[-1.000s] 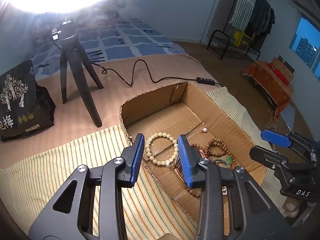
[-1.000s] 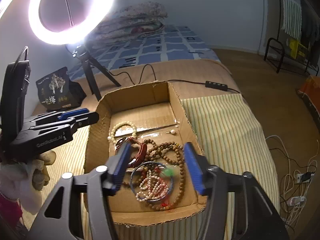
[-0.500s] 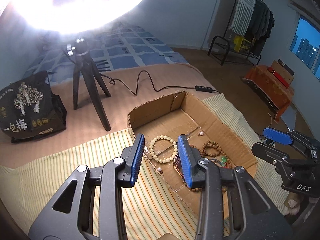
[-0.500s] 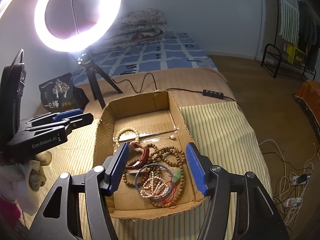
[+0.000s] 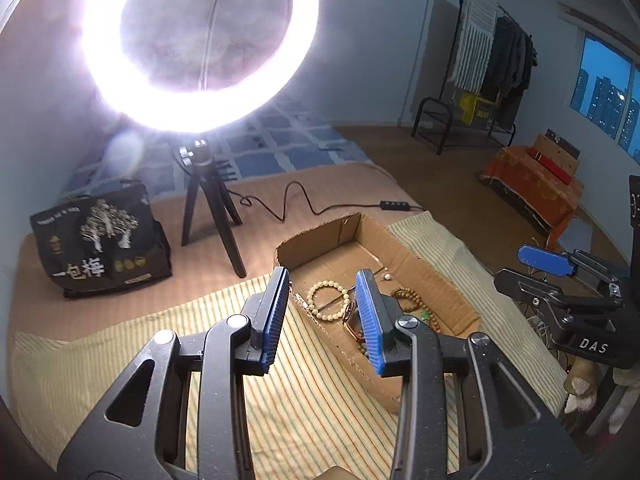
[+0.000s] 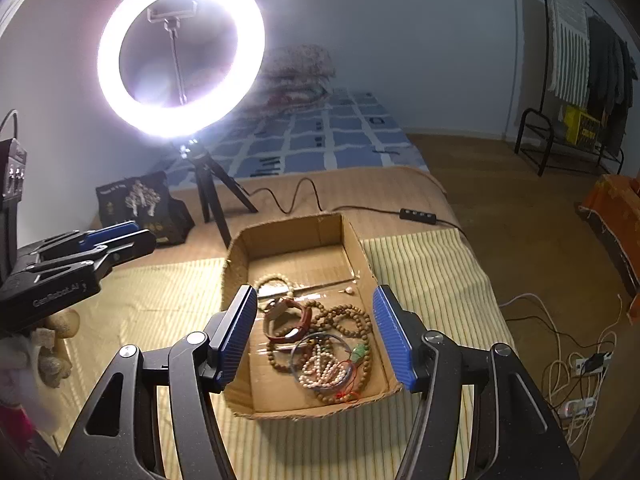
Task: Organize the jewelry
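striped cloth [image 6: 420, 264], brown box [image 6: 288, 236], blue-checked bedspread [image 6: 332, 140]

We count one cardboard box [image 6: 236, 394] on the striped cloth [image 6: 420, 264]. In the box we see one cream bead bracelet [image 6: 274, 280], one red-brown bangle [image 6: 286, 320], one small loose pearl [image 6: 349, 290] and one thin blue hoop [image 6: 296, 354]; the brown wooden bead strands [image 6: 346, 320] tangle too much to count. Beyond the cloth's far edge stand one ring light [image 6: 180, 52] and one black bag [image 6: 146, 204].
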Motion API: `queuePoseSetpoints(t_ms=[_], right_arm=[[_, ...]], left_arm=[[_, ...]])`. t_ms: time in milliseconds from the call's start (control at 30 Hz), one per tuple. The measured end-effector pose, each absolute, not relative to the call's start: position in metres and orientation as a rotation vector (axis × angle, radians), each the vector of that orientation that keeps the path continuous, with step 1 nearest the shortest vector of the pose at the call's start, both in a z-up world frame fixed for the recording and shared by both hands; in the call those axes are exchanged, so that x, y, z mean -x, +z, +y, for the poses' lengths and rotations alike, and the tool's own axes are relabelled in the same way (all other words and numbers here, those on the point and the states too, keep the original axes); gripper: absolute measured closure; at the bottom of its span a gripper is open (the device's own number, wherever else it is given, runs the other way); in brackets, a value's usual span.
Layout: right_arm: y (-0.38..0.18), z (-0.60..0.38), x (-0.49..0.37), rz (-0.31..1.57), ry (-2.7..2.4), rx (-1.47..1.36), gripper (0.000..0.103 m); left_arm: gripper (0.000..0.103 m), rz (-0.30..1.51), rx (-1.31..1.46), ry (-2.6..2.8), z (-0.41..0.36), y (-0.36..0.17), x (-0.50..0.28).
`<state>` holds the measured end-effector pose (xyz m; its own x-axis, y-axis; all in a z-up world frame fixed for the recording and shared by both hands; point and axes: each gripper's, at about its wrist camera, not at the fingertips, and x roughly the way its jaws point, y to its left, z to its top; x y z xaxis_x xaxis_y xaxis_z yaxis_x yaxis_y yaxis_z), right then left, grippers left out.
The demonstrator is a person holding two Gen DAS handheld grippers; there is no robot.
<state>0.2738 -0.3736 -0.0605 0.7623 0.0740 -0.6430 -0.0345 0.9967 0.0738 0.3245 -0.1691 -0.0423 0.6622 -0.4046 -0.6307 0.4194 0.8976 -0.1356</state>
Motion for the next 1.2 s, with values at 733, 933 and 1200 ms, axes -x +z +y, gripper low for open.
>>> queuePoseSetpoints(t_ms=[733,933,1200], right_arm=[[-0.019,-0.331,-0.198,0.552,0.041,0.037,0.023],[-0.018,-0.327,-0.183,0.535,0.02,0.061,0.022],[-0.019,-0.333,-0.171,0.511,-0.008,0.056,0.021]], left_arm=[[0.062,0.572,-0.07,-0.484,-0.123,0.003,-0.205],[0.055,0.554,-0.056,-0.491,-0.116,0.004,-0.183],[0.028,0.523,-0.042,-0.485,-0.112,0.003,-0.165]])
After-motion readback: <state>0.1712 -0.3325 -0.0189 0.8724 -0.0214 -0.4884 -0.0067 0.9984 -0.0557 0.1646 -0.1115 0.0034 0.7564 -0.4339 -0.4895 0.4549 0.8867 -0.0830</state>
